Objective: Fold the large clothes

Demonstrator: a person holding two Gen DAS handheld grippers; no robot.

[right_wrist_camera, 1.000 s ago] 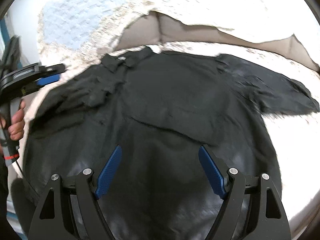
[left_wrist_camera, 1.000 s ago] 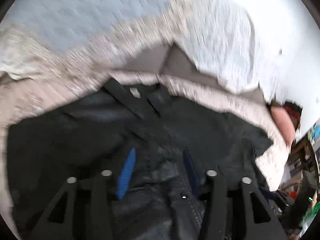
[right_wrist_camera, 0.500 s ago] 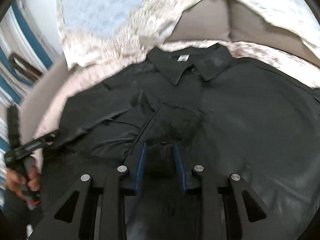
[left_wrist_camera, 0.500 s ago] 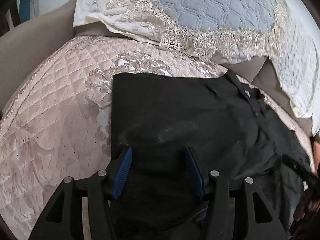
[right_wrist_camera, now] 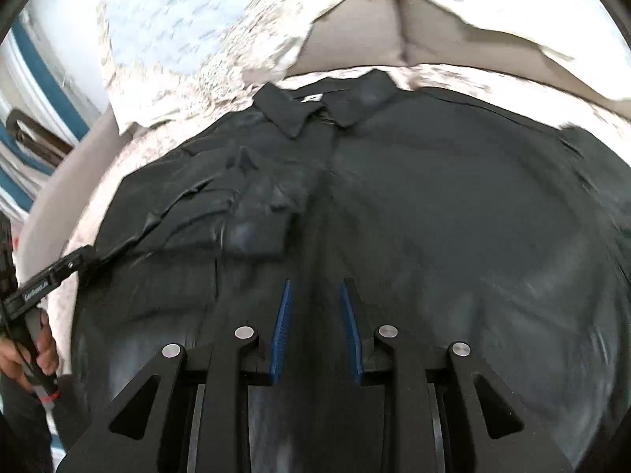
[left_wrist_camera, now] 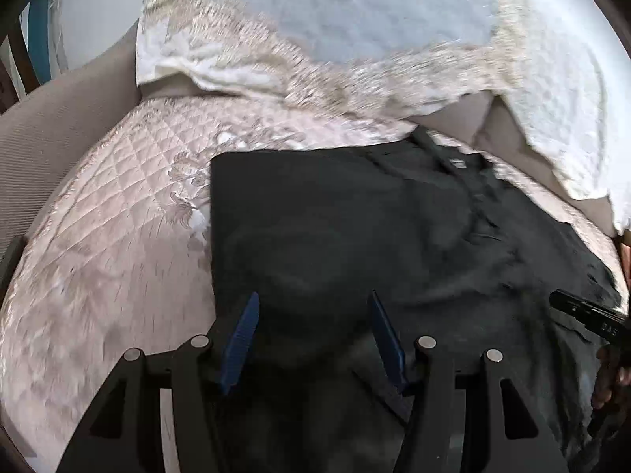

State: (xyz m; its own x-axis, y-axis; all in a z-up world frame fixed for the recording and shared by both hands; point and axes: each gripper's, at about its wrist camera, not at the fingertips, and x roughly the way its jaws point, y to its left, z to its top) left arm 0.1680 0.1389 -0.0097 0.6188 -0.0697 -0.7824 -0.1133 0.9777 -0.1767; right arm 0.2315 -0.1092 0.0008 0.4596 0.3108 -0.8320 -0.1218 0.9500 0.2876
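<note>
A black collared shirt [left_wrist_camera: 355, 216] lies face up on the bed, collar [right_wrist_camera: 292, 114] at the far end. Its left side is turned in to a straight edge, and the sleeve [right_wrist_camera: 244, 228] lies folded over the chest. My left gripper [left_wrist_camera: 313, 295] hovers over the shirt's lower left part, just inside that edge. Its jaws are opening, and cloth lies under them with none pinched. My right gripper [right_wrist_camera: 315, 282] hangs over the button line at mid-shirt, open by a narrow gap. The left gripper [right_wrist_camera: 84, 258] also shows at the shirt's left edge, held by a hand [right_wrist_camera: 39, 351].
The quilted beige bedcover [left_wrist_camera: 118, 216] shows bare to the left of the shirt. A pale blue pillow with a lace border [left_wrist_camera: 355, 12] and a white one [left_wrist_camera: 560, 118] lie beyond the collar. A grey padded frame [left_wrist_camera: 47, 126] rims the bed.
The right jaws went from wide apart to a narrow gap, and the gripper moved in over the shirt's middle. The left gripper swung to the shirt's left edge. The sleeve now lies folded in.
</note>
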